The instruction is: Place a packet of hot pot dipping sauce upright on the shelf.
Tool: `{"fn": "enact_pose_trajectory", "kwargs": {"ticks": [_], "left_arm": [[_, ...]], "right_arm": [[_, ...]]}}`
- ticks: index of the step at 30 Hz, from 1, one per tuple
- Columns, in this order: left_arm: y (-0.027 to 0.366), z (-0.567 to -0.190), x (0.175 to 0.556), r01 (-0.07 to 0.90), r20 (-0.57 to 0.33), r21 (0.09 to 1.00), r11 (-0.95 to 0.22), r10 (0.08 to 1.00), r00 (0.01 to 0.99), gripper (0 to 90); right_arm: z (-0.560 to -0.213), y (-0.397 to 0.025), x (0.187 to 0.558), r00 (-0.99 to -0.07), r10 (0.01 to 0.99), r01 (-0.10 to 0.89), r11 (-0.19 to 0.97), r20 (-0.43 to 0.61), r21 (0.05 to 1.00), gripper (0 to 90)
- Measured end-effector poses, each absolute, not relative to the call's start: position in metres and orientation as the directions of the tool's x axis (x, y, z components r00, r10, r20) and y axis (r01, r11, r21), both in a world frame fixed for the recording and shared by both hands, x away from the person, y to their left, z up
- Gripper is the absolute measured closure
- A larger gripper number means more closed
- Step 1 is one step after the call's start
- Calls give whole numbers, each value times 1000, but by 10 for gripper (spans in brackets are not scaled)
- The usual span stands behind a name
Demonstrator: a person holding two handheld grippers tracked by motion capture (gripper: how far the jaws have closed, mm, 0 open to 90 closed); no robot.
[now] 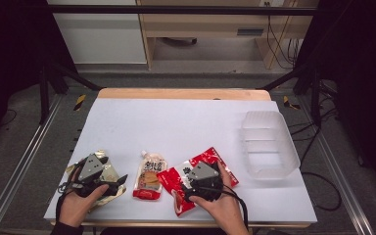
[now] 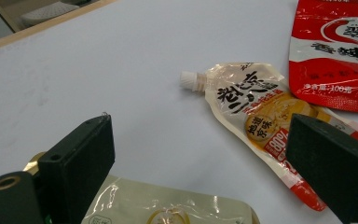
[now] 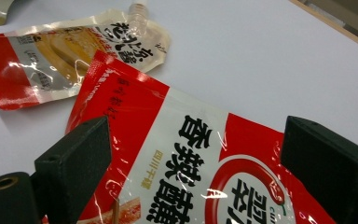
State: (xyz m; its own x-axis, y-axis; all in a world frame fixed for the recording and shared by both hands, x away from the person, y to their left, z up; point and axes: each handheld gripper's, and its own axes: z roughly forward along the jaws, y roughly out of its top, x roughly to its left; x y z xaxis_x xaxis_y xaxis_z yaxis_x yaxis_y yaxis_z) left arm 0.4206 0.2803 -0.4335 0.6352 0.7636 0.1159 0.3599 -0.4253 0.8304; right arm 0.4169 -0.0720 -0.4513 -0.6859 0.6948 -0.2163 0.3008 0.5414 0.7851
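Along the table's near edge, a person's two hands are each holding a gripper. Left gripper point(image 1: 108, 182) is hovering with jaws spread wide over a gold foil packet point(image 2: 168, 207), gripping nothing. Right gripper point(image 1: 190, 187) is sitting wide open over a red snack packet point(image 3: 191, 154), apparently not gripping it. Between them a spouted pouch point(image 1: 148, 175) is lying flat on the white table point(image 1: 176, 122). Farther right, a clear plastic tub point(image 1: 269, 144) is standing well apart.
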Motion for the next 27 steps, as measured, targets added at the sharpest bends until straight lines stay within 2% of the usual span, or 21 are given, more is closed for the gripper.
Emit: {"fn": "enact_pose_trajectory", "kwargs": {"ticks": [5,7,9,15,22,25,27], "left_arm": [[289,-429,420,344,134,833,-434,761,635,89],[302,-423,419,329,169,828,-455,761,627,90],[315,-421,420,333,154,839,-430,774,614,93],[353,-419,422,334,182,847,-414,815,550,101],[397,-433,426,399,165,825,-400,845,508,108],[407,-442,428,426,121,824,-374,850,513,121],[411,-446,430,438,123,812,-386,846,518,121]], "right_arm": [[-453,-77,418,-680,701,315,544,-215,777,95],[-453,-79,418,-678,705,321,540,-209,778,95],[-453,-81,418,-677,704,325,545,-212,773,95],[-454,-86,421,-670,713,340,544,-208,768,96],[-453,-86,420,-671,711,338,547,-212,766,97],[-454,-86,420,-670,711,343,551,-213,761,99],[-455,-86,421,-671,710,345,552,-211,759,100]]}}
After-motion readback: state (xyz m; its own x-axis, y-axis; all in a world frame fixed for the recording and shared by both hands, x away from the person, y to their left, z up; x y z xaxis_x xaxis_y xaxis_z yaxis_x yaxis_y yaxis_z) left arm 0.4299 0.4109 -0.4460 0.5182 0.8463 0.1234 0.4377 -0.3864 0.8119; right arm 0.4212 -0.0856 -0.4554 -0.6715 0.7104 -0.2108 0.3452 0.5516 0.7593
